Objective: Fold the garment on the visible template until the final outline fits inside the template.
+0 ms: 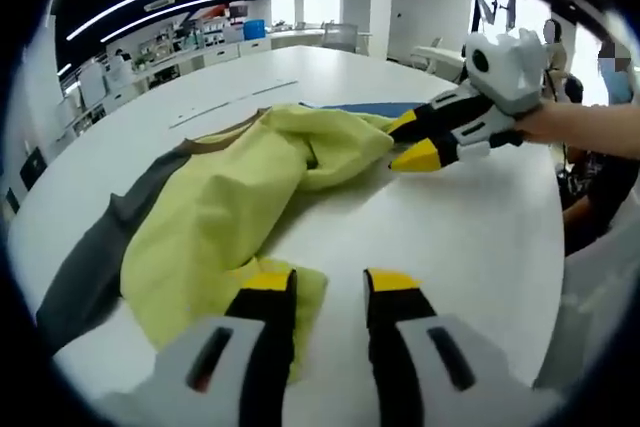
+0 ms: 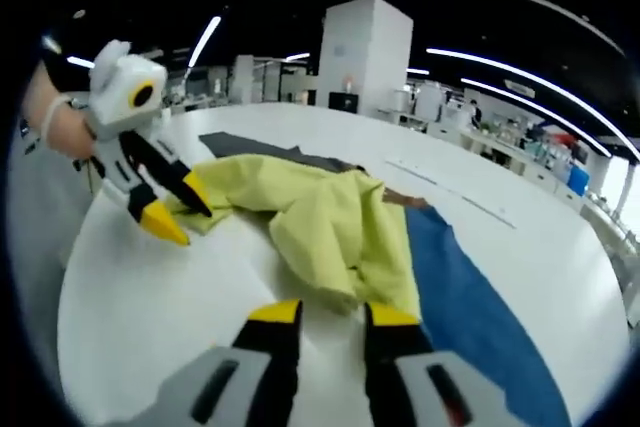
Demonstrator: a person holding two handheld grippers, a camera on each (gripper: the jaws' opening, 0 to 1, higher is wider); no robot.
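A yellow-green garment (image 1: pixel 230 207) with a grey part (image 1: pixel 95 267) and a brown collar (image 1: pixel 225 139) lies crumpled on the white table, partly over a blue template (image 1: pixel 385 107). My left gripper (image 1: pixel 330 287) stands open at the garment's near corner, its left jaw over the cloth. My right gripper (image 1: pixel 410 141), held by a hand, is open at the far edge of the cloth. In the right gripper view the garment (image 2: pixel 320 217) covers the blue template (image 2: pixel 470 307). There my right gripper (image 2: pixel 334 315) is open at the hem, and my left gripper (image 2: pixel 184 211) is open at the opposite corner.
The big white table (image 1: pixel 470 247) has bare room around the cloth. Thin marks (image 1: pixel 235 102) run across its far part. A person's arm (image 1: pixel 585 127) reaches in from the right. Desks, shelves and a white pillar (image 2: pixel 365 52) stand beyond the table.
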